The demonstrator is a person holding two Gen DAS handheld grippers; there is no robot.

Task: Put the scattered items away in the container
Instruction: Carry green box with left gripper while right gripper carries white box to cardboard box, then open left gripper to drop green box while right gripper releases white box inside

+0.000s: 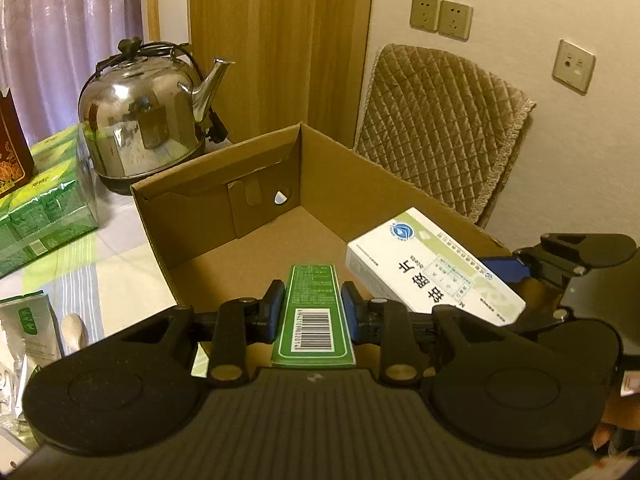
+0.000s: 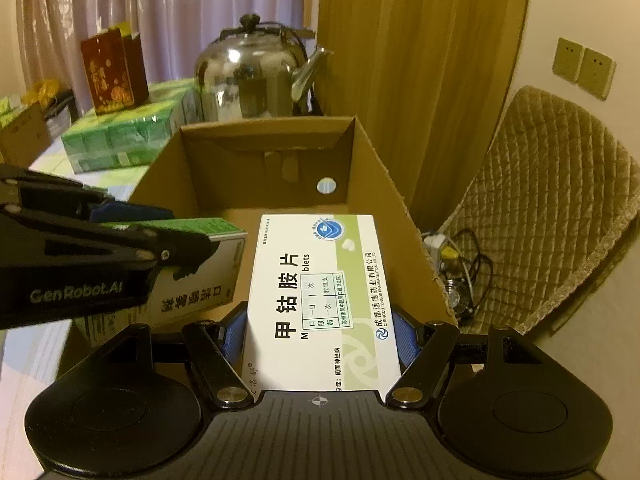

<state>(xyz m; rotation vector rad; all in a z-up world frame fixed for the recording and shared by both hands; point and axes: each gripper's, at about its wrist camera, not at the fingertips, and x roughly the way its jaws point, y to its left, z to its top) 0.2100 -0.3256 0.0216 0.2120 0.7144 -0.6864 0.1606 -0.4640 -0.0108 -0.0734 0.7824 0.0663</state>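
Left gripper (image 1: 313, 307) clamped on a green carton (image 1: 312, 312), blue fingers (image 1: 274, 304) pressed to both long sides, barcode face up, held over the near edge of the open cardboard box (image 1: 256, 176). Right gripper (image 2: 318, 336) clamped on a white medicine box (image 2: 320, 300) with green trim and Chinese print, fingers (image 2: 404, 340) flat against its sides, likewise held above the cardboard box interior, toward its right wall. Both cartons side by side, close together, neither touching the box floor as far as visible. Behind the cardboard box on the desk (image 1: 116, 256): a steel kettle (image 1: 144, 120), a wrapped pack of green boxes (image 1: 44, 208), a dark red package (image 2: 110, 72). Quilted chair (image 1: 440, 128) at right, beside the wall.
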